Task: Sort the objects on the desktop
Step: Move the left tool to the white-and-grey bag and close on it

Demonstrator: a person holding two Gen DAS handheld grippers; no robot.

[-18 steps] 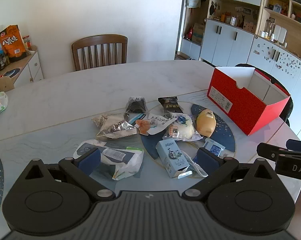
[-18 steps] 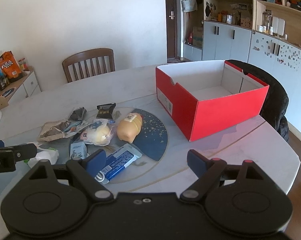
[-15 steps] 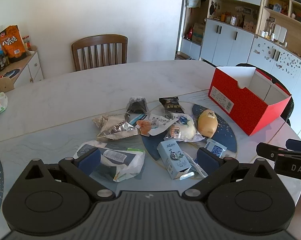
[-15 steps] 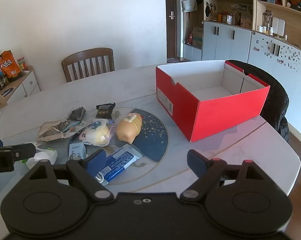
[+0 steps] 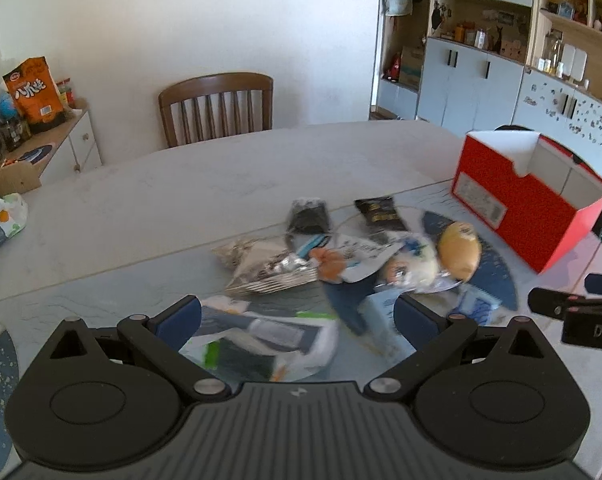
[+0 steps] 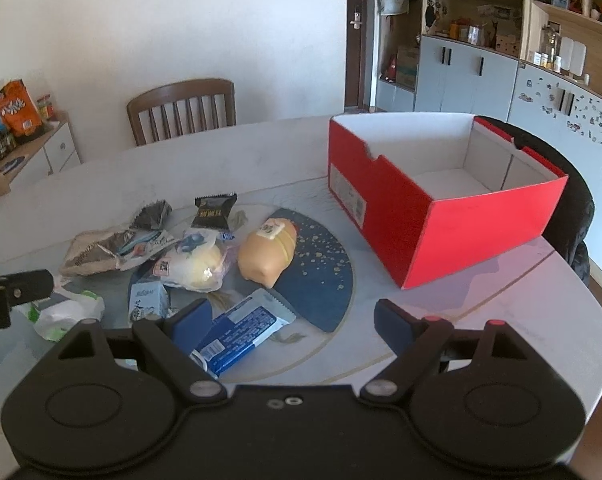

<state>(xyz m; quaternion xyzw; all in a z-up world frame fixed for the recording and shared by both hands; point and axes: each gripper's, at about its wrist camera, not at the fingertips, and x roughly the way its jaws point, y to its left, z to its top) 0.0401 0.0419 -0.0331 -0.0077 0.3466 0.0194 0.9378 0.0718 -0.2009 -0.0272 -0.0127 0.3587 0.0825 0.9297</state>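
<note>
Snack packets lay heaped on the pale round table [image 6: 501,320], catalogued left to right as seen from the right wrist. White-and-green plastic bag [image 6: 67,312] sat at the near left edge of the heap. Crumpled tan foil packet [image 6: 91,254] lay beyond it, with a small dark wrapper [image 6: 151,214] farther back. Black sachet with gold print [image 6: 215,210] lay at the far side. Pale blue milk carton [image 6: 147,304] stood near the front, just beside a wrapped yellow bun [image 6: 195,266]. Tan bread roll with a label [image 6: 267,254] rested on the dark blue speckled mat [image 6: 321,264]. Blue-and-white wafer packet [image 6: 239,332] lay nearest, partly on that mat. Red shoebox [image 6: 441,216], white inside and holding nothing visible, stood well apart at the right.

Left gripper [image 5: 297,318] hung over the white-and-green bag, jaws spread wide, pads clear of it; that view was blurred. Right gripper [image 6: 293,320] hovered above the wafer packet's right end, jaws likewise wide, gripping nothing. Wooden chair [image 6: 181,110] stood behind the table.
</note>
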